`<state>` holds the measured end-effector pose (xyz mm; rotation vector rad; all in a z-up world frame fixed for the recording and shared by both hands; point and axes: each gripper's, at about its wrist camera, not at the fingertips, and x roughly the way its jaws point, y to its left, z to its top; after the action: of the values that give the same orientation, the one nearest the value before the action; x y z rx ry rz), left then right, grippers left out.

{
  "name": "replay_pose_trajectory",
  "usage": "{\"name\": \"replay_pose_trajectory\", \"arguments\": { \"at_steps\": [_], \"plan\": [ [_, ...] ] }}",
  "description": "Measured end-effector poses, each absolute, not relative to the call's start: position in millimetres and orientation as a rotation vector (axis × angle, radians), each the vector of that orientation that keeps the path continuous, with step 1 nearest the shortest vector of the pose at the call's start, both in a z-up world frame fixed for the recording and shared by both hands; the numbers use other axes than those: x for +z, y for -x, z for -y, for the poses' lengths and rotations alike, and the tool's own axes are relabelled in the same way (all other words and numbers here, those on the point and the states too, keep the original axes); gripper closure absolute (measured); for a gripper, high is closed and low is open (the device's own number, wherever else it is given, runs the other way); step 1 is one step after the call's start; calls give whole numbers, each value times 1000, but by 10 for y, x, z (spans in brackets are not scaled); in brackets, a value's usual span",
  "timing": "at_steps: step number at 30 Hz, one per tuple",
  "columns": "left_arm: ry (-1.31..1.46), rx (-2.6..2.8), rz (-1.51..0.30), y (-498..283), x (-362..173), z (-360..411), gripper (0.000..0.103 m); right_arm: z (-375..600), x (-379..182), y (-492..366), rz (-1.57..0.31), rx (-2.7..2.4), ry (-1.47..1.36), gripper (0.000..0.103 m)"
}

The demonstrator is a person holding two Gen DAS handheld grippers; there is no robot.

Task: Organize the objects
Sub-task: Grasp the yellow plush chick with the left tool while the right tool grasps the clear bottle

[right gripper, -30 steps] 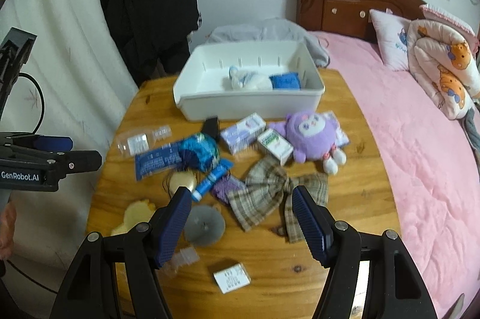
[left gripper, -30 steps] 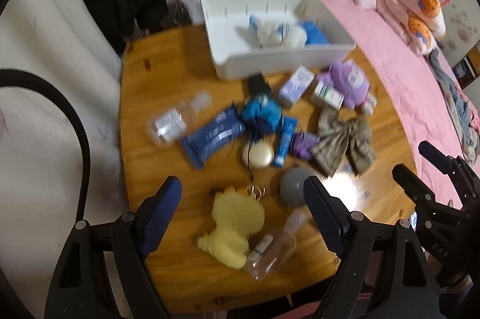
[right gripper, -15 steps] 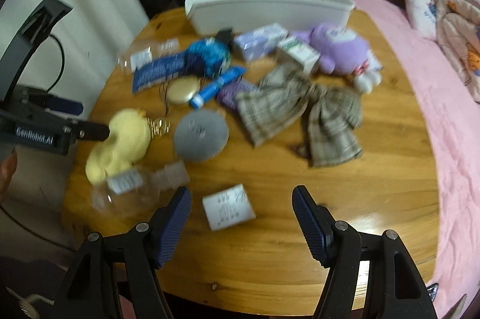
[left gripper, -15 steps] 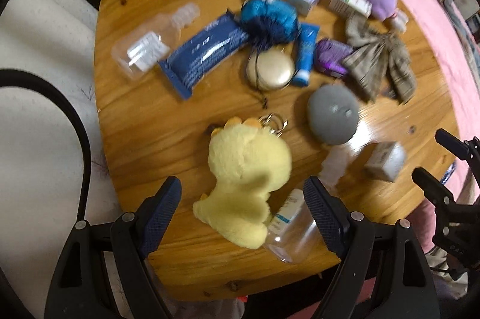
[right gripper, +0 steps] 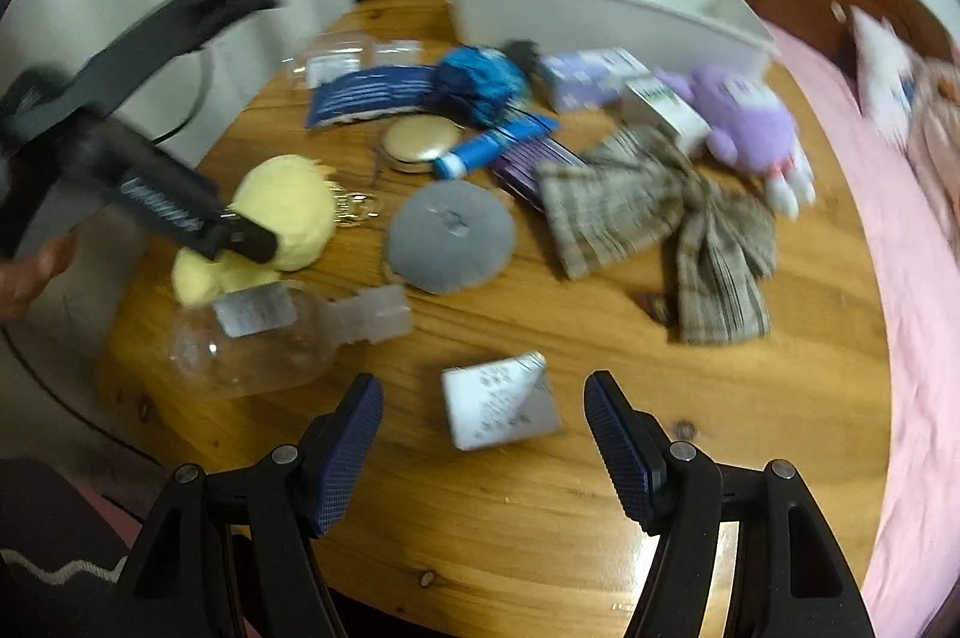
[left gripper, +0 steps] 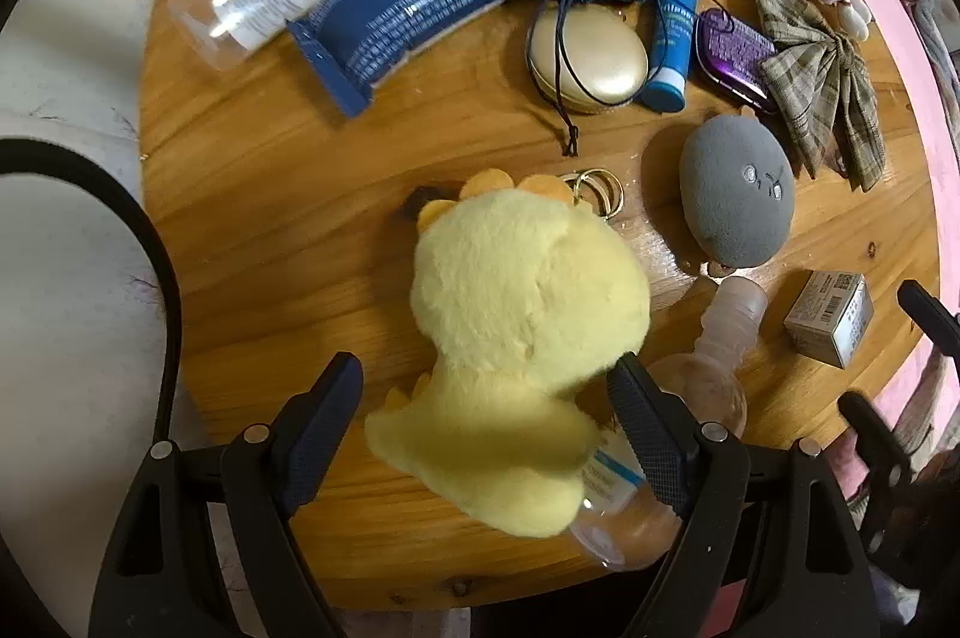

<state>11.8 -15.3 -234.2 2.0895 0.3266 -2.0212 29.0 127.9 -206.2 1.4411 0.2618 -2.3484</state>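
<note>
A yellow plush [left gripper: 522, 338] with a key ring lies near the round wooden table's [left gripper: 252, 194] front edge. My left gripper [left gripper: 486, 386] is open, its fingers on either side of the plush's lower body without closing on it. In the right wrist view the left gripper [right gripper: 240, 233] hangs over the same yellow plush [right gripper: 288, 206]. My right gripper [right gripper: 486, 416] is open, and a small white box [right gripper: 501, 401] lies just ahead between its fingers. A white bin [right gripper: 600, 2] stands at the far edge.
A clear bottle [left gripper: 660, 458] lies against the plush, a grey round pad [left gripper: 735, 194] beyond it. Farther back are a blue packet [left gripper: 408, 14], gold compact [left gripper: 588, 62], plaid bow [right gripper: 660, 218], purple plush [right gripper: 750, 122] and small boxes. A pink bed [right gripper: 912, 278] borders the right.
Both grippers came down and forward toward the table. The left one closed in until the yellow plush sat between its fingers; the right one neared the small white box.
</note>
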Motion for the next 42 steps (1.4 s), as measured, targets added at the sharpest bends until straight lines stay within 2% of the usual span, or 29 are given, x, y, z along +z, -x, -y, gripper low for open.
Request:
{"name": "replay_pose_trajectory", "arguments": {
  "at_steps": [3, 10, 14, 18, 26, 36, 40, 42],
  "plan": [
    [-2105, -2024, -329, -107, -2391, 143, 17, -1116, -2026, -370, -384, -2311, -1346, 32],
    [-2138, -1962, -296, -130, -2560, 181, 18, -691, -2094, -563, -831, -2156, -1039, 33],
    [-2147, -1953, -410, -184, -2621, 262, 29, -567, -2169, -631, -981, -2024, -922, 33],
    [-2103, -1984, -435, -241, -2599, 302, 48, -461, -2186, -645, -1024, -1904, -852, 33],
    [-2018, -1976, -487, -366, -2566, 438, 51, -165, -2310, -700, -1120, -1702, -744, 33],
    [-1926, -1979, -478, -487, -2465, 481, 51, -37, -2458, -456, -1096, -1640, -833, 33],
    [-1883, -1972, -475, -505, -2431, 486, 51, -14, -2517, -370, -1070, -1622, -893, 44],
    [-1868, -1969, -473, -514, -2414, 483, 51, -20, -2514, -338, -1036, -1622, -925, 44]
  ]
}}
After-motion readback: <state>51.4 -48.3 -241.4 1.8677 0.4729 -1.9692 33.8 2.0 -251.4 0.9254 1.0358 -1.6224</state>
